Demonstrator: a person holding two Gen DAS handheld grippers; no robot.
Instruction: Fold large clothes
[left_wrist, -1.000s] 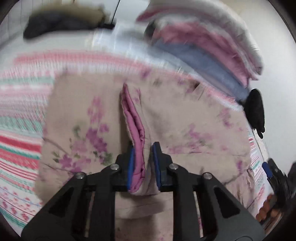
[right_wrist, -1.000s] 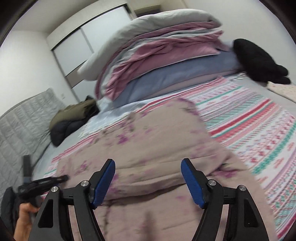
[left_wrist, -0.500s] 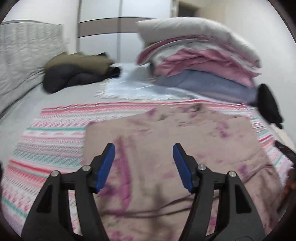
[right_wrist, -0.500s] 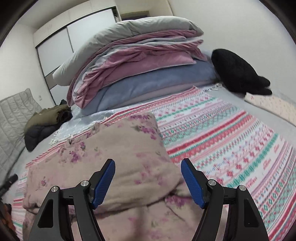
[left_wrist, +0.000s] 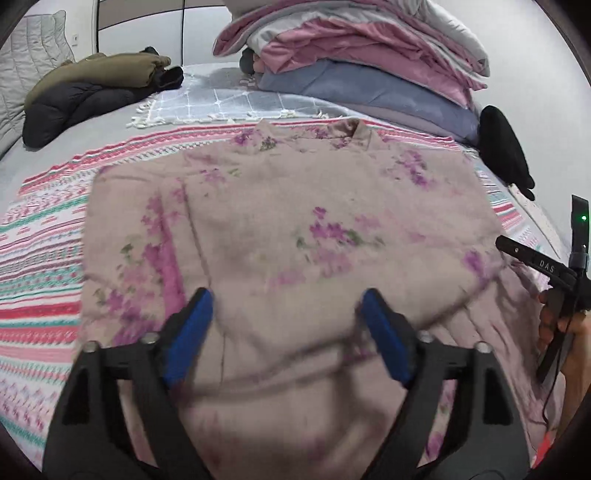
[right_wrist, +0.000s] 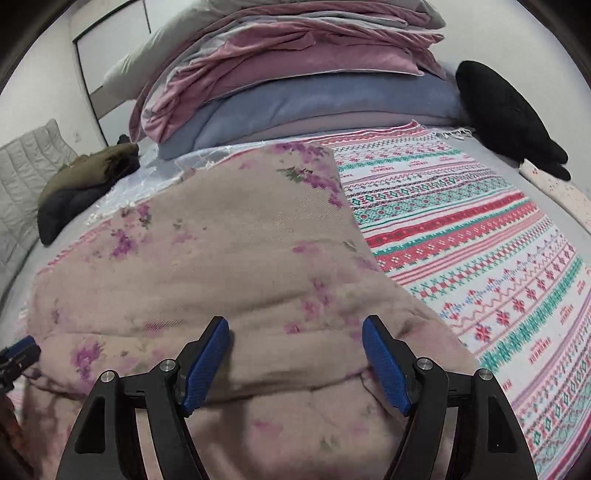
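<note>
A large beige garment with purple flowers (left_wrist: 295, 229) lies spread on a striped blanket (left_wrist: 40, 236) on the bed, its sides folded inward and its collar at the far end. It also shows in the right wrist view (right_wrist: 229, 266). My left gripper (left_wrist: 284, 332) is open and empty just above the garment's near part. My right gripper (right_wrist: 295, 354) is open and empty over the garment's right near part. The right gripper's body shows at the right edge of the left wrist view (left_wrist: 546, 266).
A stack of folded quilts and pillows (left_wrist: 362, 48) stands at the far side of the bed. A dark and olive jacket (left_wrist: 92, 85) lies far left. A black plush thing (right_wrist: 506, 114) lies at the far right. The striped blanket (right_wrist: 480, 236) extends right of the garment.
My left gripper let go of the pink-lined sleeve, opened and drew back above the garment. The sleeve now lies flat. My right gripper stayed open and shifted toward the garment's right side.
</note>
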